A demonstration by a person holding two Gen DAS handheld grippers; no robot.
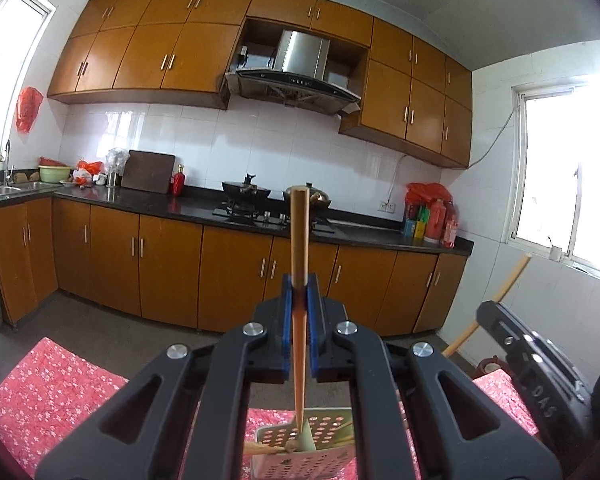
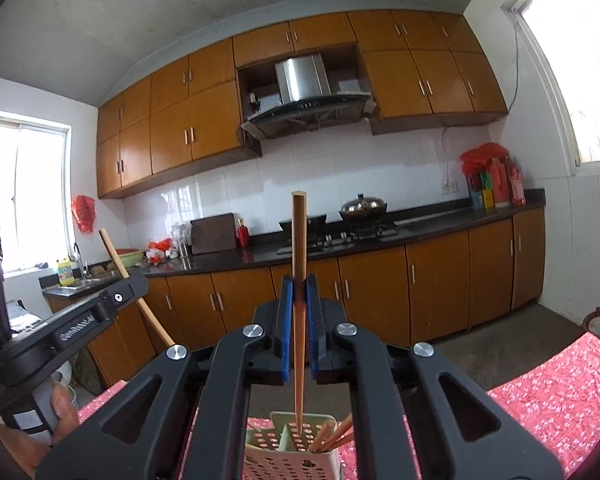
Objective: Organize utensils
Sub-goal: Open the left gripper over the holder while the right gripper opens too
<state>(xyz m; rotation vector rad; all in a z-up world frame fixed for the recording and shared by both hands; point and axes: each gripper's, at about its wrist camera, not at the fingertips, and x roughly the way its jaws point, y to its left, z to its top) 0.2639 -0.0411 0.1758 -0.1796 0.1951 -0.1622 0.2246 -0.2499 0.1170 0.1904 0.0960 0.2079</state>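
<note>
Wooden chopsticks stand upright, one clenched in each gripper's blue jaws (left gripper [image 1: 300, 292], right gripper [image 2: 299, 292]), tips just over the perforated utensil holder [image 2: 290, 458] on our pink-clothed tabletop [image 2: 548, 396], so next we lower and release.
</note>
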